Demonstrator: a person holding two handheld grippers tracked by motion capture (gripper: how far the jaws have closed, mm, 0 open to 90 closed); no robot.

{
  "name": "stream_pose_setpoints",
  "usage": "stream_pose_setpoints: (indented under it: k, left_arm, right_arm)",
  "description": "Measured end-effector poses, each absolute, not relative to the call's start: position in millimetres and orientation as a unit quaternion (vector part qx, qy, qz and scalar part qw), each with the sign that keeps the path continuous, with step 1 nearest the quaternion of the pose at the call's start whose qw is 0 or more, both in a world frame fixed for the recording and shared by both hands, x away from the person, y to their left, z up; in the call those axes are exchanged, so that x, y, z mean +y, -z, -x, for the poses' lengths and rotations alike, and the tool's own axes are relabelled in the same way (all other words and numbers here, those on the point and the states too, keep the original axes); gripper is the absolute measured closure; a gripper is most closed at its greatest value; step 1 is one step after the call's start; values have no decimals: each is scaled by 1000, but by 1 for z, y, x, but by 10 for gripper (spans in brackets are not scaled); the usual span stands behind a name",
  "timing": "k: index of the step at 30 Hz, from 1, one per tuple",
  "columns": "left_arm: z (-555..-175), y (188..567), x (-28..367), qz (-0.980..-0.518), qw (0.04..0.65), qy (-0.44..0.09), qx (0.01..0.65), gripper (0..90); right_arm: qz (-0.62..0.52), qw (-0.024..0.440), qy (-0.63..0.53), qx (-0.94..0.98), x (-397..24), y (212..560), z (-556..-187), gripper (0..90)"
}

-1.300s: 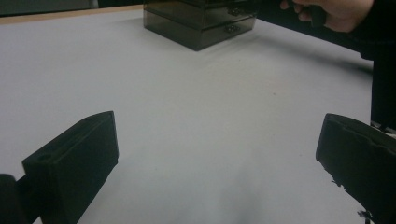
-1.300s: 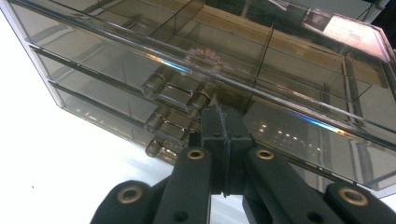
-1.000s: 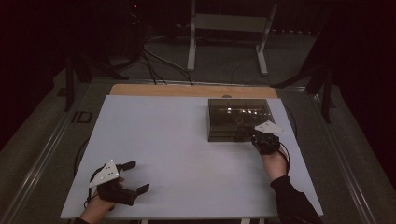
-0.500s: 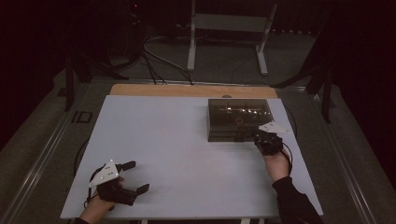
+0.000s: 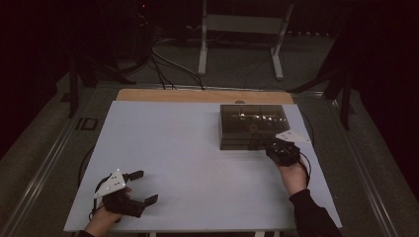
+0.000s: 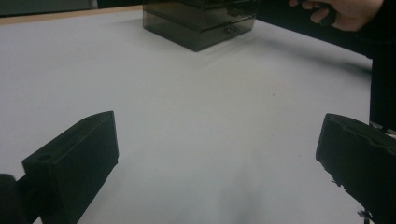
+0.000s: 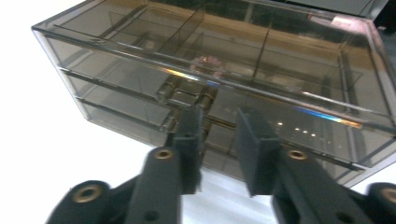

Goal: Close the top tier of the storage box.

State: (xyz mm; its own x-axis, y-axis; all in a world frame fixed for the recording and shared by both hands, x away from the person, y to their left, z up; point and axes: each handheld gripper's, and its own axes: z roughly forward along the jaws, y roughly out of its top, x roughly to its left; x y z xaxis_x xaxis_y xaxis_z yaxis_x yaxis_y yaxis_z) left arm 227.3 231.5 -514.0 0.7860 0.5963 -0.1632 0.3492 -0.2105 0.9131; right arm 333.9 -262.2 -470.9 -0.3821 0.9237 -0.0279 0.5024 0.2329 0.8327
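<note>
High view: a smoked-plastic drawer box (image 5: 253,126) stands on the far right part of the white table (image 5: 188,163); the right gripper (image 5: 273,148) meets its front, and the left gripper (image 5: 143,186) rests released near the front left corner. Left gripper view: jaws spread wide over bare table. Right gripper view: the jaws, just parted, frame a small drawer knob (image 7: 215,122) without pressing it. The box looks rigid, light and slippery; the knob is probably the best hold.

One smoked clear drawer box (image 5: 252,126), two tongs — left (image 5: 141,188), right (image 5: 271,148) — one white table (image 5: 173,143)
</note>
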Motion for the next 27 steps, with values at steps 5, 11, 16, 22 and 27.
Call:
stream_pose_setpoints:
  k: [5, 11, 16, 22, 27]
  left_arm:
    - [-227, 514, 231, -770, 548, -112, 307, 0]
    - [-227, 514, 231, -769, 549, -113, 307, 0]
    - [-227, 514, 231, -770, 548, -112, 307, 0]
    - [-227, 514, 231, -769, 548, -113, 308, 0]
    - [-229, 514, 231, -770, 547, -112, 309, 0]
  right_arm:
    - [-485, 264, -392, 736, -259, 471, -332, 588]
    - [-487, 251, -396, 737, -256, 471, -332, 438]
    - [-491, 242, -402, 734, -254, 471, -331, 339]
    - [-491, 247, -404, 732, -251, 468, -329, 195]
    - [-494, 234, -403, 734, -249, 469, -330, 93]
